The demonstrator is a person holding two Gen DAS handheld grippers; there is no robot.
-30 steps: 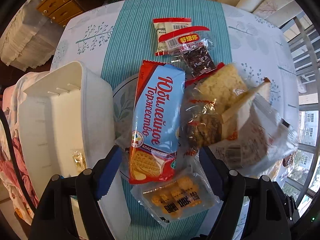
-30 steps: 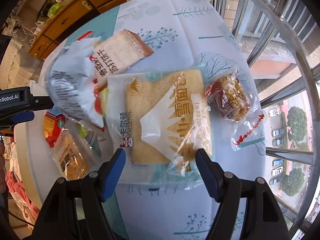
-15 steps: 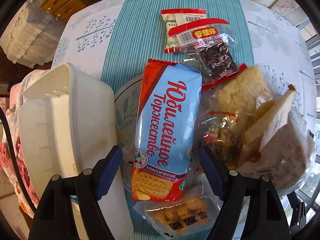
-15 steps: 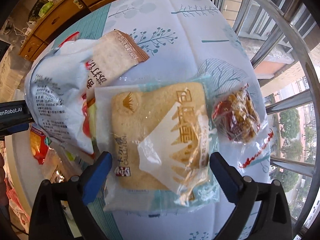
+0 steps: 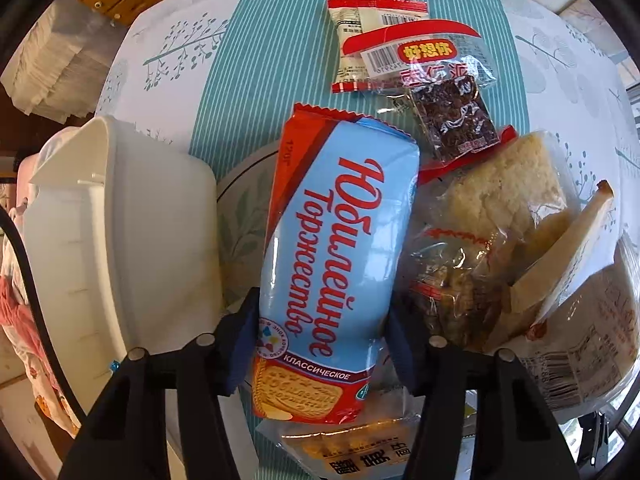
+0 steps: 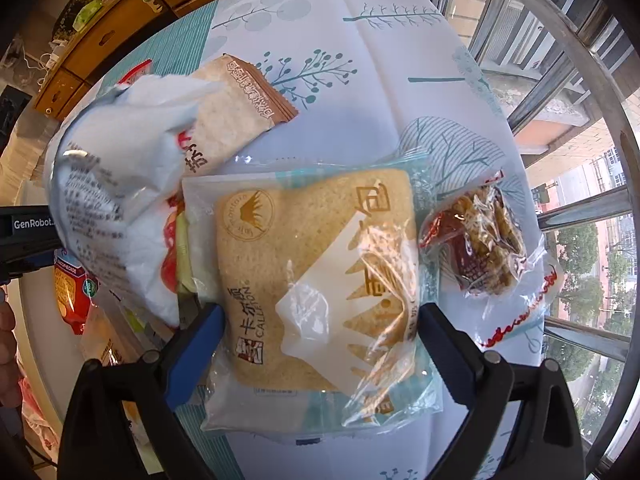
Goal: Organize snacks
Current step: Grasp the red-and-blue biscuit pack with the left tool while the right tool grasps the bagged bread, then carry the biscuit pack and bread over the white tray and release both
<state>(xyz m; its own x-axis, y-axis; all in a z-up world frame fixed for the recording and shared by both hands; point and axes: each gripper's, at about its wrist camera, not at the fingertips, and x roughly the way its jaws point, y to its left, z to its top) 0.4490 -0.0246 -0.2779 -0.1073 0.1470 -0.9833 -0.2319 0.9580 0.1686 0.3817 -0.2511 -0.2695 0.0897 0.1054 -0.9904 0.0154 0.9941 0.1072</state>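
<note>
In the left wrist view a blue and red biscuit pack (image 5: 332,248) lies lengthwise on the striped runner. My left gripper (image 5: 322,340) straddles its near end, its jaws closing, with the blue pads (image 5: 242,340) touching both sides of the pack. In the right wrist view a bagged slice of bread (image 6: 316,276) lies flat on the tablecloth. Around its near half stands my right gripper (image 6: 320,332), wide and closing a little, its pads beside the wrapper's edges and not squeezing it.
A white plastic bin (image 5: 120,248) stands left of the biscuits. Around them lie a red-topped date bag (image 5: 448,92), a clear cracker bag (image 5: 360,452) and bagged cakes (image 5: 500,216). A white bag (image 6: 116,200), a brown sachet (image 6: 240,108) and a nut-bar packet (image 6: 484,248) flank the bread. A window railing borders the table's right edge.
The left gripper came down over the biscuit pack and its fingers drew in onto its sides. The right gripper spread wider and dropped closer around the bread.
</note>
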